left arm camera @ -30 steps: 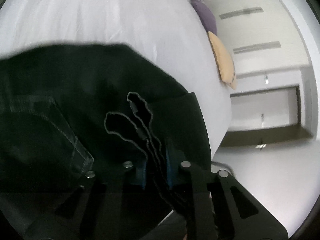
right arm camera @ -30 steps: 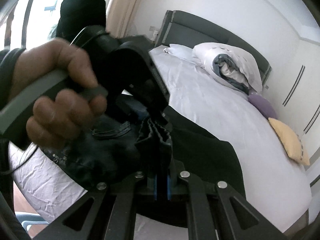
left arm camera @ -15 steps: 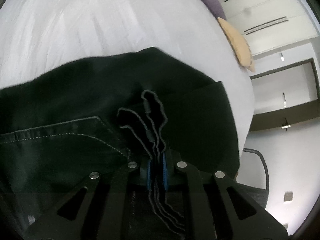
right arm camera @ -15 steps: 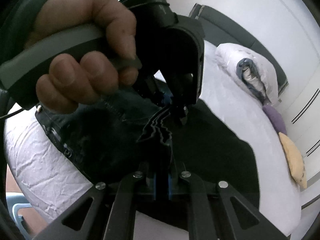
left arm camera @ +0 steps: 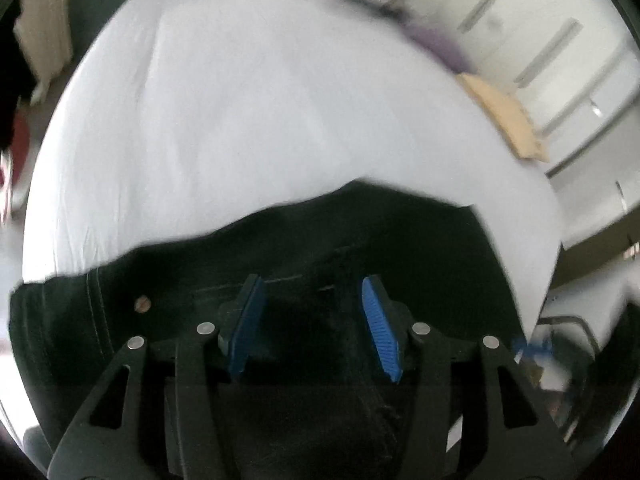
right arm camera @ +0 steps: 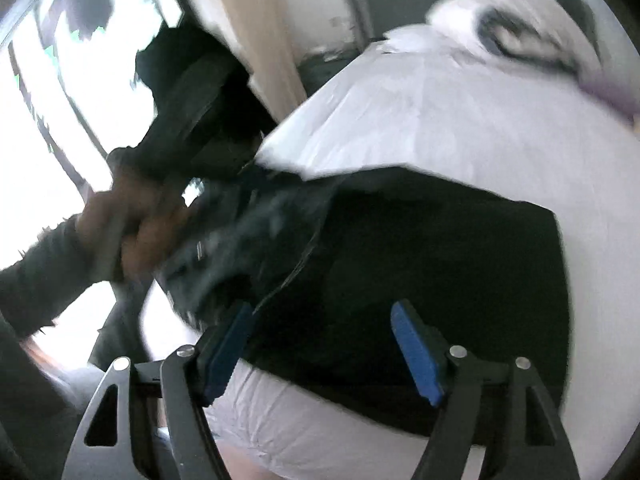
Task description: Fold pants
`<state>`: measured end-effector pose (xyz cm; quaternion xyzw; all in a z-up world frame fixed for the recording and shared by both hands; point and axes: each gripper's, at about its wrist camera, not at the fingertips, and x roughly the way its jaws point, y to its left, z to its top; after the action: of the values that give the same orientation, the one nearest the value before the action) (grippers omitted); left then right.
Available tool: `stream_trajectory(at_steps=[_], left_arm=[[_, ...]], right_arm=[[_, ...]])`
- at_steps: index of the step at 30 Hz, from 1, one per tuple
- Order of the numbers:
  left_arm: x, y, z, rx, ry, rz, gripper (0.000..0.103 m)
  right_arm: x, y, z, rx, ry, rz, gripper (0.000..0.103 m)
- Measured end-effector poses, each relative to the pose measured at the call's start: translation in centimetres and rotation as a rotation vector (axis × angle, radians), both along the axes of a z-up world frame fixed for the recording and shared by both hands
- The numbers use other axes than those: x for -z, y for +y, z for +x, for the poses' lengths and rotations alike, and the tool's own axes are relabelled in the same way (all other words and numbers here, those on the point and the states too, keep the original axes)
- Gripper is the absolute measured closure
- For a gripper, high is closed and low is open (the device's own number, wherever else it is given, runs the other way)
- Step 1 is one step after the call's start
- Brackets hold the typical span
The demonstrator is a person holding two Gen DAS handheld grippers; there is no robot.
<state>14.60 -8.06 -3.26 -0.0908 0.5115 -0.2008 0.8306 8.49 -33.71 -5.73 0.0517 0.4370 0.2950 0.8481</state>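
1. The left gripper [left arm camera: 316, 320] stands wide apart, its two blue pads [left arm camera: 378, 326] spread with nothing between them; it is released and grips no cloth.
2. Just ahead of and under the left gripper lie the black pants [left arm camera: 360, 240], folded on the white bed [left arm camera: 260, 120]. A small round rivet [left arm camera: 142, 304] shows on the denim to the left of the left pad. Whether the pads touch the cloth cannot be told.
3. The right gripper [right arm camera: 324, 344] is likewise spread wide and released, blue pads [right arm camera: 416, 352] well apart, holding nothing.
4. The pants [right arm camera: 432, 264] fill the space between and ahead of the right gripper's fingers, with a strip of white sheet showing beneath them at the near edge.
5. To the left of the right gripper, the person's left hand [right arm camera: 124, 224] holds the other tool's handle, blurred, right at the bunched waistband end of the pants.
6. Edges: from the left gripper, the far fold edge of the pants runs across just ahead, and the right-hand edge drops close to the side of the bed.
7. Open room: beyond that far edge the sheet stretches bare toward the pillows; a purple cushion [left arm camera: 436, 44] and a tan cushion [left arm camera: 504, 116] sit far ahead to the right, well apart from the pants.
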Motion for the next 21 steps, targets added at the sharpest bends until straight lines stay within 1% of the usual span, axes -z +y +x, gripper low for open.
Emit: stream_trajectory(at_steps=[1,2,4,5,7,8,9,10,12,13,14,16,17,19,21], left_arm=[[-0.7,-1.4,-0.9,0.028,-0.042,0.002,0.054],[-1.0,-3.1,-1.7,0.061,-0.072,0.004,0.054],[-0.1,-5.6,-2.7,0.1,-0.085,0.009,0.054],[0.8,-6.6,-3.0,0.117,-0.073,0.02,0.054],[3.2,-8.1,-3.3,0.126,-0.017,0.045,0.054],[4.2,-6.9,-3.4,0.124,0.008,0.046,0.054],[5.1,-6.8,-3.5,0.126,0.021,0.052,0.054],[5.4,-6.9,-3.7,0.127,0.015,0.061,0.054],[5.6,-7.0,-3.8,0.13,0.004,0.079,0.054],[5.7,-7.3,-3.7,0.129,0.006,0.081,0.054],[5.7,-7.6,-3.7,0.127,0.006,0.085,0.054],[5.5,-7.6,-3.7,0.126,0.003,0.095,0.054],[5.7,-8.4,-3.7,0.125,-0.002,0.101,0.054],[5.8,-8.4,-4.0,0.122,-0.01,0.103,0.054],[6.4,-8.4,-4.8,0.119,-0.01,0.094,0.054]], right_arm=[[-0.5,-3.0,2.0,0.026,0.034,0.088,0.028],[-0.6,-4.6,3.9,0.028,0.06,0.154,0.028],[0.3,-8.0,7.3,0.047,0.119,0.269,0.028],[0.9,-9.6,9.4,0.076,0.147,0.315,0.028],[2.7,-11.3,12.3,0.075,0.229,0.438,0.028],[4.0,-12.1,13.8,0.078,0.261,0.468,0.028],[5.0,-12.4,14.7,0.095,0.279,0.453,0.028],[6.3,-12.5,15.4,0.107,0.311,0.44,0.028],[9.5,-12.7,16.3,0.118,0.402,0.423,0.04],[10.0,-12.8,16.0,0.122,0.4,0.414,0.045],[10.0,-13.2,15.4,0.118,0.376,0.429,0.045],[9.9,-13.3,13.9,0.11,0.384,0.456,0.045],[9.7,-13.2,12.9,0.096,0.387,0.45,0.045],[9.2,-12.9,10.7,0.06,0.377,0.415,0.044],[8.9,-12.5,8.7,0.021,0.387,0.413,0.041]])
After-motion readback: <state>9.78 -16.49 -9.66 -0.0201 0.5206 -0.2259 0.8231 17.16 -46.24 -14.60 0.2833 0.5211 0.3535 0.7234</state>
